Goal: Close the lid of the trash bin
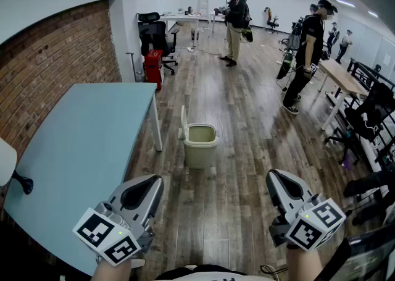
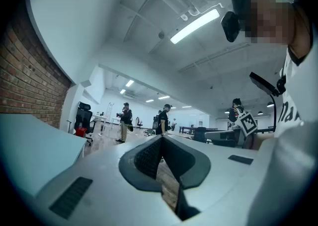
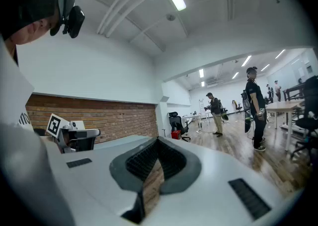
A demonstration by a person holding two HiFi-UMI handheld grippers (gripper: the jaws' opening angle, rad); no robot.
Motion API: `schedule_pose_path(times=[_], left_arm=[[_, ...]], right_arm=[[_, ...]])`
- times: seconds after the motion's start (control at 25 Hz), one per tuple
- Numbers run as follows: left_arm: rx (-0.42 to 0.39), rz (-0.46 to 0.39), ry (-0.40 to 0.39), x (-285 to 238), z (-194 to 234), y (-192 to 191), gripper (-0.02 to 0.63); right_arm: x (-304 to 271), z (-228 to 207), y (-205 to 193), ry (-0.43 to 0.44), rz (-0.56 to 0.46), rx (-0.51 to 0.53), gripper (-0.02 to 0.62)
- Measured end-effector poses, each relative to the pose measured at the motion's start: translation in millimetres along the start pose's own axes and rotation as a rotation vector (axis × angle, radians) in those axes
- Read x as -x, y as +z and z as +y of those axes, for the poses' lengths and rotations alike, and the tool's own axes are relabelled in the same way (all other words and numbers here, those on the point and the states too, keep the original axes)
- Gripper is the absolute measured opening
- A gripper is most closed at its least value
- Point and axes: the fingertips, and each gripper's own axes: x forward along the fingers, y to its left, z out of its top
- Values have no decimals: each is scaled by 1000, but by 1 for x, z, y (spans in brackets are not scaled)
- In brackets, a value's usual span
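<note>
Ahead, well clear of both grippers and roughly between their two lines, out on the brown wooden plank floor [image 1: 247,150]: a small pale-green rectangular plastic trash bin [image 1: 200,155]. Stands open, with its thin flat plastic lid [image 1: 183,123] near upright on the rim toward the side of the left gripper [image 2: 161,139]. Appears in neither gripper view.

Looks light and stiff, and smooth enough to slip under a jaw; probably swings freely on a hinge along that rim. Needs no clamping, by this reading: calls for a gentle push on the outer face near the free top edge, tipping it over toward the side of the right gripper [image 3: 158,141]. Might skate or topple the whole bin if shoved hard, given how light it seems.

Presents edge-on from here: broad inner face turned across the opening toward the right gripper's side, free edge pointing up, long axis running straight away from the grippers along the rim.

Left gripper: jaw tips pressed together, nothing held, only a slit of floor showing behind the tips. Right gripper: likewise closed tip to tip and empty. Just beside the left gripper, on its outer side: a pale blue rectangular table [image 1: 86,150].
</note>
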Motion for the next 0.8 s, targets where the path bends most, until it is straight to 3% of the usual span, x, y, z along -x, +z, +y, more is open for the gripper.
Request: schedule_pose_path(times=[0.24,0.48,0.8], left_arm=[[18,-1,11,0,13,2,5],[40,21,40,-4,37,-10,5],[32,71,16,-44,72,-36,5]], right_arm=[[-11,2,-1,4,7,25,9],[-21,11,-4,30,-18,112,12],[-62,-13,-39,64,64,36,12]])
